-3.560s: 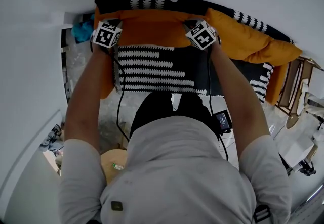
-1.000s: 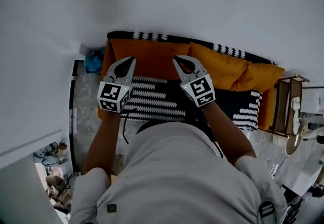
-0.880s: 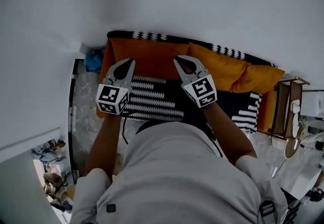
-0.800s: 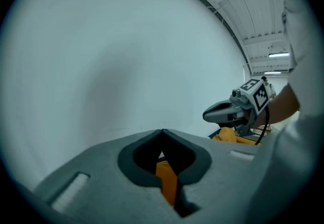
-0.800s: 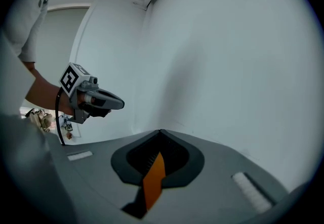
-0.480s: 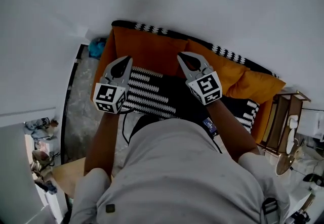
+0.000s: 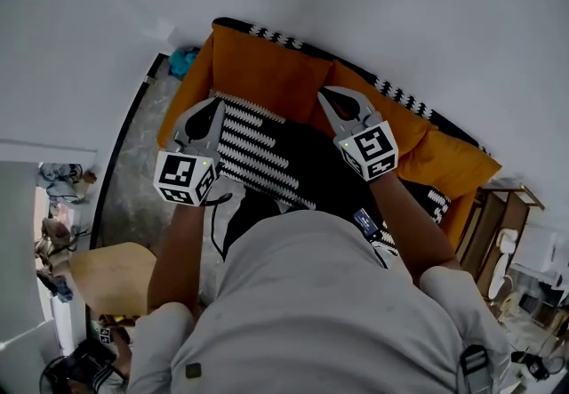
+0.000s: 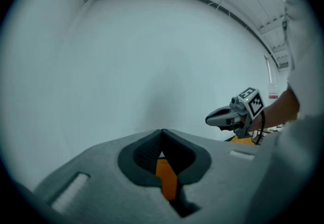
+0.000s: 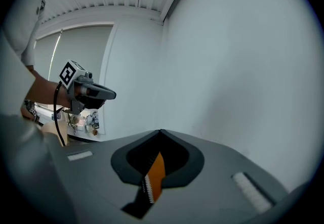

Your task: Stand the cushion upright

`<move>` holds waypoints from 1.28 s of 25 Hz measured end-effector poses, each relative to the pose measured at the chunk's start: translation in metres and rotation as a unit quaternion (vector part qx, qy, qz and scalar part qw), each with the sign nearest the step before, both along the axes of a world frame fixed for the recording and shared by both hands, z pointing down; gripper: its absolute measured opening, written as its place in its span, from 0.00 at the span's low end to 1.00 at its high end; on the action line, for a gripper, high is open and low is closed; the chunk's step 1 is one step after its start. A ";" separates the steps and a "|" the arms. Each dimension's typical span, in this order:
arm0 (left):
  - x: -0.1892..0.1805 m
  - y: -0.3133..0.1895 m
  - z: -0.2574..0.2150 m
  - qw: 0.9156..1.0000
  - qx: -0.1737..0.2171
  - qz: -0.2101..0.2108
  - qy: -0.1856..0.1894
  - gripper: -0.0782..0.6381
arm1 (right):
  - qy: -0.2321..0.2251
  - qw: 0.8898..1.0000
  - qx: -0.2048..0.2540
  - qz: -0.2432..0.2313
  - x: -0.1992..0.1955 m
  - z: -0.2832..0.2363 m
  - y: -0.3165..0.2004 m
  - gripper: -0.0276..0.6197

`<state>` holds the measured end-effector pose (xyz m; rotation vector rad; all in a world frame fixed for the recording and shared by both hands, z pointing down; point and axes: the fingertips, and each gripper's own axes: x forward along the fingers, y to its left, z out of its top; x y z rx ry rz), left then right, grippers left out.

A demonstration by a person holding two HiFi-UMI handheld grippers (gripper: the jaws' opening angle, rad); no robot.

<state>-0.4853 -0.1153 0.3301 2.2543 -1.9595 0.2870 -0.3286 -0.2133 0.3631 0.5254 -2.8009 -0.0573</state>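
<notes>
**Cushion looks upright, task about done**

Orange cushion [image 7: 258,63] stands on edge against the wall, upper centre of the head view, behind the black-and-white cover [image 7: 267,148]. Left claw [image 7: 214,104] and right claw [image 7: 324,92] are both closed, empty, and seemingly off it. Nothing obvious left except checking it doesn't slump.

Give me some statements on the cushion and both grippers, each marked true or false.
1. The left gripper and the right gripper are both shut. True.
2. The orange cushion stands upright at the back of the seat. True.
3. The left gripper clamps the orange cushion. False: it hangs clear of it, empty.
4. The cover is plain red. False: the seat cover is black with white patterning.
</notes>
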 end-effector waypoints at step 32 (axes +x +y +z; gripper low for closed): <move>0.050 0.249 -0.031 0.999 0.040 0.028 0.012 0.11 | 0.008 1.000 0.001 0.013 0.051 -0.012 0.233 0.06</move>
